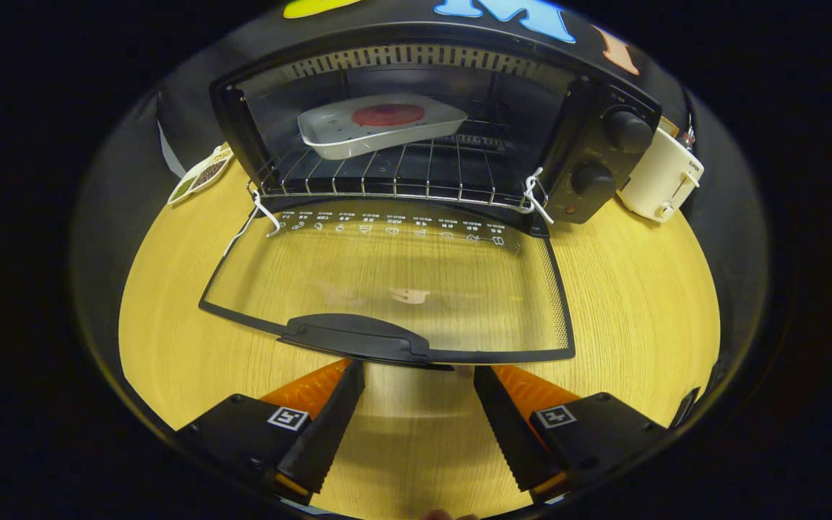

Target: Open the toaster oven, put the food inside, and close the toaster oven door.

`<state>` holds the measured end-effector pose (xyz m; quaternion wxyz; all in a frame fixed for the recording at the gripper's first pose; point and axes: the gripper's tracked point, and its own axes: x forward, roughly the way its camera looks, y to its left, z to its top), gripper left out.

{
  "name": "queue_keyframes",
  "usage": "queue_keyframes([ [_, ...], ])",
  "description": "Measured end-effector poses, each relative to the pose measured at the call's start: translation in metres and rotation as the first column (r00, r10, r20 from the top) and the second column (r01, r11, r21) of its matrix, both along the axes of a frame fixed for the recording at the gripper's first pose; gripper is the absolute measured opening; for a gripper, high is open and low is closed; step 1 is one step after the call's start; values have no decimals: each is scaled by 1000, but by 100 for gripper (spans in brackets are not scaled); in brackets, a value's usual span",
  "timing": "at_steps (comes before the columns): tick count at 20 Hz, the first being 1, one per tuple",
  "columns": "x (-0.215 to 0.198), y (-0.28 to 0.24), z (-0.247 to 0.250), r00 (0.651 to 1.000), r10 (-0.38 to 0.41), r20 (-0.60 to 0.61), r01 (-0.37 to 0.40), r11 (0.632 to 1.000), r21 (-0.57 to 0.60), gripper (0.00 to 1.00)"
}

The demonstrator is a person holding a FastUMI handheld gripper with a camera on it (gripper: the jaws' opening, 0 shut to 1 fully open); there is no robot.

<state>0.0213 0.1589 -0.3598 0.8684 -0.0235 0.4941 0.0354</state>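
The jaws stand apart and hold nothing, the gripper (pixel 419 375) poised low over the worktop (pixel 640 303) with its fingertips just short of the near edge of the oven door (pixel 394 289). That glass door lies folded all the way down, almost flat toward the viewer, and its dark handle (pixel 358 339) sits just ahead of the left fingertip, a little left of the gap between the two.

The toaster oven (pixel 589 144) stands at the far side of the worktop, mouth open. The food (pixel 388 115), a round reddish piece, lies in a pale tray (pixel 380 130) resting on the wire rack (pixel 401 177) inside, toward the left of the cavity. So loading looks finished, and the step in hand is most likely closing the door.

To do that well, the gripper should shift a touch left so the handle centres between the fingers, then either pinch it or slip under the door's near edge and lift. The lift should follow the arc about the hinge at the far edge, rising and then pushing away, not straight forward. White ties (pixel 535 191) hang at the rack's front corners; they may catch in the closing gap. The rack's front rail seems to jut slightly, so a gentle final press is wise. A white toaster (pixel 661 180) stands right of the oven and a small dish (pixel 203 173) to its left, both apart from the door's swing.
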Motion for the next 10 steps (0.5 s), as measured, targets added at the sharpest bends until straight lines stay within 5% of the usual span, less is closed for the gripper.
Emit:
queue_keyframes([
  [10,-6,1,53,991,8,130,-18,997,75,98],
])
